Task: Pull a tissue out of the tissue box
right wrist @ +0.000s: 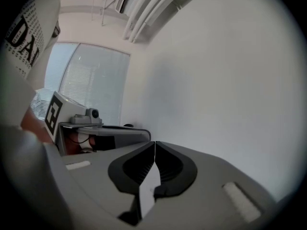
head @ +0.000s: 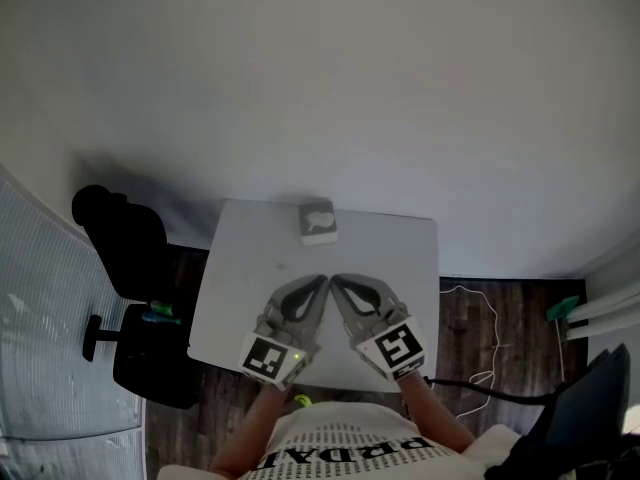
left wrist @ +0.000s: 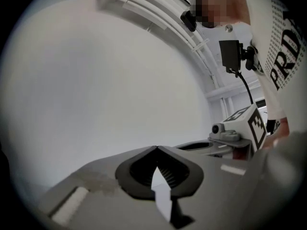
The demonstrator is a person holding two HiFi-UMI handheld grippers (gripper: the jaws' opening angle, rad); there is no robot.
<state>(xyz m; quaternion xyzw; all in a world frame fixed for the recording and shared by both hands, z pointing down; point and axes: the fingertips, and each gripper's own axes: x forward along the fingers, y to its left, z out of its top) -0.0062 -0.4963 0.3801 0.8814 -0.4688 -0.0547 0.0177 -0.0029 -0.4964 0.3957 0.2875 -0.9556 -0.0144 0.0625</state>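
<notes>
Holding both tools low over the table (head: 240, 268), we have the left gripper (head: 320, 281) and the right gripper (head: 337, 281) side by side, tips nearly meeting, each with jaws pressed together on nothing. The tissue box (head: 318, 222) sits at the table's far edge, ahead of both tips. Closed jaws suit an approach, we judge, opening only near the box.

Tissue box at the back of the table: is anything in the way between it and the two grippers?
Nothing visible. Only bare table lies between the tissue box at the far edge and the left gripper and right gripper, both shut, tips side by side.
</notes>
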